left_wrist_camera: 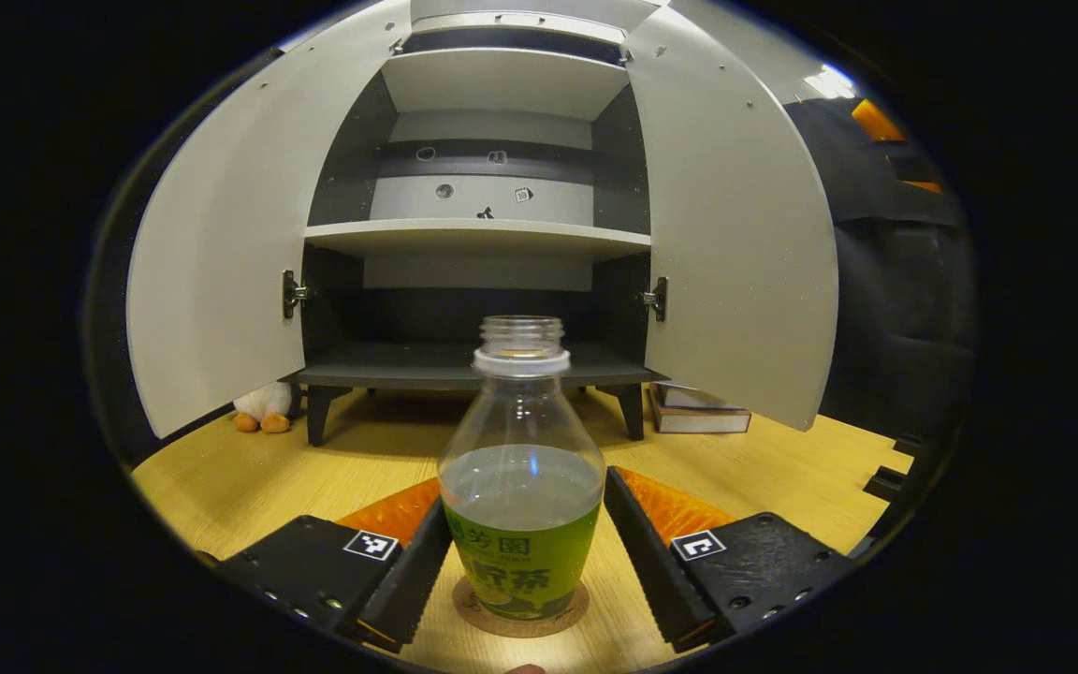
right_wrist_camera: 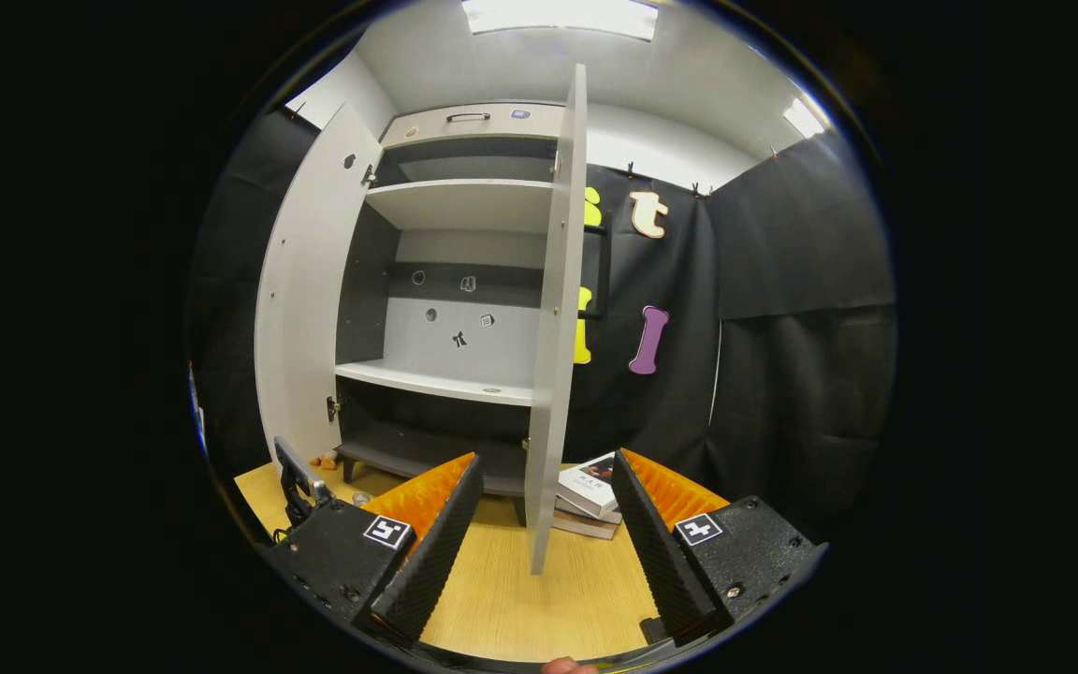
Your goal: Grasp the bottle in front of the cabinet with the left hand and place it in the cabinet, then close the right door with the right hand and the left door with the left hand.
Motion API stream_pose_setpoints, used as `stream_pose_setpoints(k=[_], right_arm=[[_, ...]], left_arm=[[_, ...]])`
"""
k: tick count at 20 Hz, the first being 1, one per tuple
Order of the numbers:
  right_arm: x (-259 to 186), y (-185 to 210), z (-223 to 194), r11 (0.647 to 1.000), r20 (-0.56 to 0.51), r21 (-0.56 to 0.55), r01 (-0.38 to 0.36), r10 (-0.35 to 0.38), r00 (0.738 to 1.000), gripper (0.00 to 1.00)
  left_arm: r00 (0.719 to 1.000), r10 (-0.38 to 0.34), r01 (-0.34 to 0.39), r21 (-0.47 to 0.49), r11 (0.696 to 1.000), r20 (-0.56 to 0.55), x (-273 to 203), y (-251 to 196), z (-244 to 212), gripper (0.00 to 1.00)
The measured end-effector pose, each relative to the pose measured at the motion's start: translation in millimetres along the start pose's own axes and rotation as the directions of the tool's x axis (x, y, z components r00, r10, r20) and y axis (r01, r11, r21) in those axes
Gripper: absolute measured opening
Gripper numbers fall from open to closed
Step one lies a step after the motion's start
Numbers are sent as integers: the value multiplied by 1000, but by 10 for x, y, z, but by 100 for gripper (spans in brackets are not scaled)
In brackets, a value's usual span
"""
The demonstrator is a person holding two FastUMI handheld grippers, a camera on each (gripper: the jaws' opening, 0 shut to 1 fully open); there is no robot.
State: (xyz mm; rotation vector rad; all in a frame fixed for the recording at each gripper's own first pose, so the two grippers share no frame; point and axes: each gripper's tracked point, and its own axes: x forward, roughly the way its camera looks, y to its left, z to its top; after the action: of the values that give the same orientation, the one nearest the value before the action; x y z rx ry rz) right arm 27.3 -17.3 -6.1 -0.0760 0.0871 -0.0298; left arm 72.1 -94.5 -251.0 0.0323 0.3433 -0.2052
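Bottle [left_wrist_camera: 520, 487], uncapped, half full

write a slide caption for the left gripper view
Left gripper open around a capless bottle on a coaster, facing the cabinet with both doors open.

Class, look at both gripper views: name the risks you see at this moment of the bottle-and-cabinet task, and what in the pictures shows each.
1. The bottle has no cap and holds liquid; tilting it on the way to the cabinet may spill it.
2. The left gripper fingers flank the bottle, seemingly not yet pressing; an off-centre close might tip it off its coaster.
3. The books lie near the right door; they might hinder closing.
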Motion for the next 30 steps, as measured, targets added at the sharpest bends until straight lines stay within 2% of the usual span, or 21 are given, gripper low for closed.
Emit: stream_pose_setpoints(k=[1,3,5,9,12,15,16,19,24,28,30], right_arm=[[16,25,8,1000,0,9,-5,5,1000,85],[38,76,1,1000,1,18,-17,17,1000,85],[46,90,9,1000,5,14,-21,21,1000,85],[92,137,-1,999,24,38,-31,30,999,85],[94,151,-44,997,26,66,-37,35,999,85],[69,103,-100,997,26,77,-25,23,999,84],[69,70,-128,996,25,84,-17,15,1000,84],[54,-28,-194,994,7,110,16,-17,1000,85],[-15,-182,-248,989,-8,135,65,-65,998,84],[-88,-330,-243,985,-13,136,109,-108,994,85],[-125,-420,-224,981,-8,143,132,-132,991,85]], left_arm=[[1000,7,-6,5,1000,-12,17,21,-15,77],[999,11,-11,9,1000,-38,5,52,2,73],[1000,14,-14,9,1000,-10,-11,101,243,72],[992,-34,29,44,999,122,-12,217,1239,70],[981,-40,32,44,999,190,168,389,2056,70],[966,-40,32,36,999,255,504,506,2866,73],[963,-31,25,24,999,269,647,543,3098,70],[953,-26,29,-5,1000,301,1127,594,3683,70],[973,-4,2,11,1000,229,1970,581,4018,70],[990,30,-24,-47,999,138,2418,659,3935,70],[992,59,-56,-38,998,108,2480,733,3814,70]])
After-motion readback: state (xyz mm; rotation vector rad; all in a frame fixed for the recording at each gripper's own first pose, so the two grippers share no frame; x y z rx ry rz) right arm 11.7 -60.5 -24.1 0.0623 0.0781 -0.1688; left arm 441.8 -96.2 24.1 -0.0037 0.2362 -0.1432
